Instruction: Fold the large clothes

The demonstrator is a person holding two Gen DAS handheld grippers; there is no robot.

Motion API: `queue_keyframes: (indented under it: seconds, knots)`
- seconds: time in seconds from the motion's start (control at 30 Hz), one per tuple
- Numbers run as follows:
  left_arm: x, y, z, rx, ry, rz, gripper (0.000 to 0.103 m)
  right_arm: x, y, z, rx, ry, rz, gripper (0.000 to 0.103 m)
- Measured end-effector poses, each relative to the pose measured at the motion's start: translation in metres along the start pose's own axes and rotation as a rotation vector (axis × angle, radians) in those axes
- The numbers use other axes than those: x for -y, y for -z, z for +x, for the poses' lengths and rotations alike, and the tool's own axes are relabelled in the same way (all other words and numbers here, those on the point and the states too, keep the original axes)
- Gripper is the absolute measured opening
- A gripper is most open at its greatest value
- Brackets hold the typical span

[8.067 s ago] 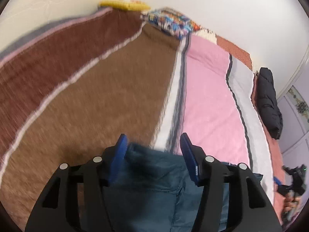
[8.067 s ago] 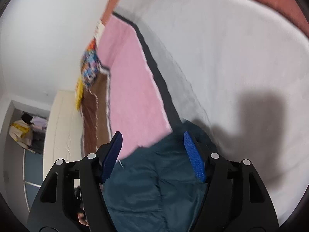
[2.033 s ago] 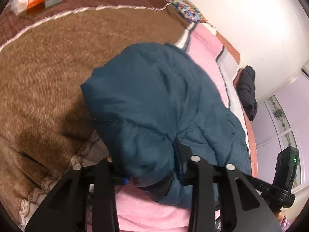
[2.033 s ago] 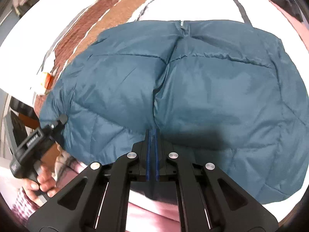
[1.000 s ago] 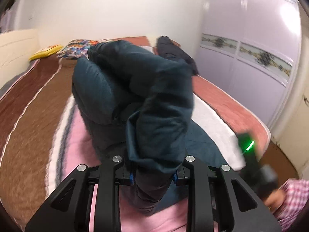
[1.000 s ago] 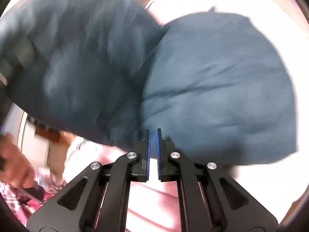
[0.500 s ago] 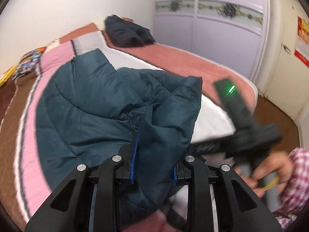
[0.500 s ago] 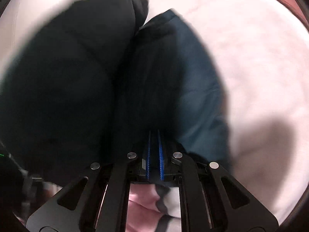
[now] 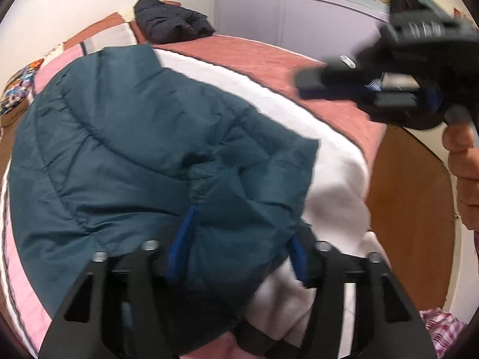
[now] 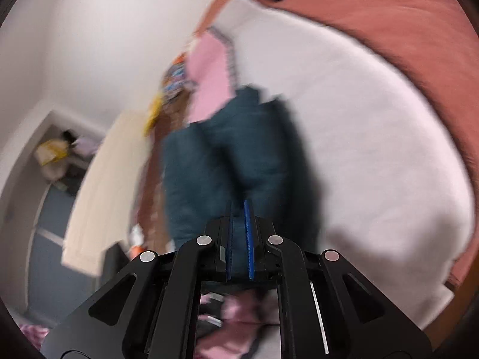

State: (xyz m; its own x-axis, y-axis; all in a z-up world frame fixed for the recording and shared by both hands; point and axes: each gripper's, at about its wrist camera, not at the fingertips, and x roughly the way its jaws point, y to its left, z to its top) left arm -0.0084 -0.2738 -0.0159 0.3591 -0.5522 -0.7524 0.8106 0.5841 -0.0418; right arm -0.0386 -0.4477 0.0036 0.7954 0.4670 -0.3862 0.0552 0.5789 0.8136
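The teal puffer jacket (image 9: 134, 137) lies folded over on the striped bed cover (image 9: 332, 161). My left gripper (image 9: 239, 248) sits low at the jacket's near edge. Its jaws are opening, and a loose fold of the jacket lies between the wide-apart blue pads (image 9: 179, 239). In the left wrist view my right gripper (image 9: 302, 85) hangs in the air at the upper right, held by a hand (image 9: 461, 149), with its jaws together and nothing in them. The right wrist view is blurred: the right gripper (image 10: 239, 233) is shut, with the jacket (image 10: 227, 149) on the bed beyond it.
A dark jacket (image 9: 170, 24) is piled at the far end of the bed. Lilac wardrobe doors (image 9: 299, 21) stand behind it. The wooden floor (image 9: 410, 194) shows right of the bed's edge. A patterned pillow (image 9: 15, 89) lies at the far left.
The left gripper's jaws have spread off the jacket fold they were pinching, and the jacket has settled on the bed. The right gripper has swung up and away from the jacket.
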Motion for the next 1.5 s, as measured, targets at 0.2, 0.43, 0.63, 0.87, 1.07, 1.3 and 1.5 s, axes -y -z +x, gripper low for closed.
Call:
queue_keyframes:
  seconds: [0.2,0.43,0.63,0.87,1.07,1.3,1.5]
  knots:
    - [0.005,0.0,-0.027,-0.004,0.116,-0.006,0.069,0.001,0.01,0.053,-0.149,0.154,-0.024,0.014]
    - [-0.038,-0.001,-0.097,0.13,0.134,-0.092,0.061,0.039,0.029,0.071,-0.175,0.217,0.054,0.014]
    - [-0.104,-0.051,-0.056,0.13,-0.076,-0.248,0.036,0.036,0.035,0.076,-0.181,0.257,0.019,0.012]
    - [-0.124,-0.075,0.006,-0.041,-0.124,-0.308,0.035,0.054,0.038,0.083,-0.17,0.271,0.024,0.007]
    - [-0.115,-0.078,0.043,-0.115,-0.193,-0.246,0.037,0.073,0.037,0.091,-0.176,0.249,0.077,0.0]
    - [-0.11,-0.069,0.051,-0.113,-0.234,-0.212,0.037,0.077,0.035,0.092,-0.19,0.247,0.092,0.0]
    - [-0.111,-0.073,0.053,-0.111,-0.233,-0.216,0.038,0.076,0.034,0.09,-0.191,0.27,0.095,0.0]
